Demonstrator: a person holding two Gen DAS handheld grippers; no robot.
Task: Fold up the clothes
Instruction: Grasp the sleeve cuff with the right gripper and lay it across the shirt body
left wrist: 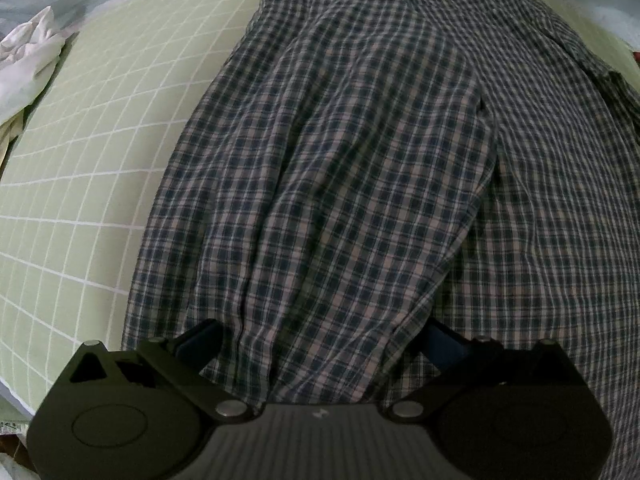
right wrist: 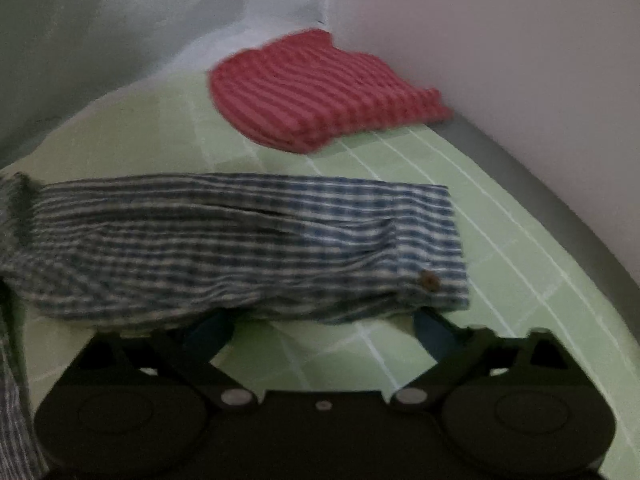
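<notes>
**Shirt flat on mat, both tongs apart**

Found the plaid shirt [left wrist: 340, 160] spread on the green grid mat [left wrist: 80, 160], filling most of the left wrist view. Ran lengthwise away from the camera, with wrinkles down the middle and a fold edge right of centre.

Saw the left gripper [left wrist: 320, 332] angled steeply down at the near hem. Jaws stood wide apart, with the blue fingers [left wrist: 200, 342] out on either side of a bunched strip of fabric. Saw cloth between them and draped over the body. Noted no pinch: pads well clear of each other. Could not tell whether either pad touched the cloth.

Spotted a crumpled white cloth [left wrist: 28, 52] at the mat's far left edge, well apart from the shirt.

Right wrist view was blurred. Found the sleeve [right wrist: 240, 240] lying crosswise on the mat just ahead of the right gripper [right wrist: 320, 320], cuff end to the right, brown button [right wrist: 430, 280] near the cuff's lower corner. Jaws were apart here too, both fingertips hidden under the sleeve's near edge. Made out bare mat between the fingers and nothing clamped.

Noted a folded red striped garment [right wrist: 320, 96] beyond the sleeve, at the far end of the mat against the pale wall [right wrist: 500, 40], clear of the shirt.
</notes>
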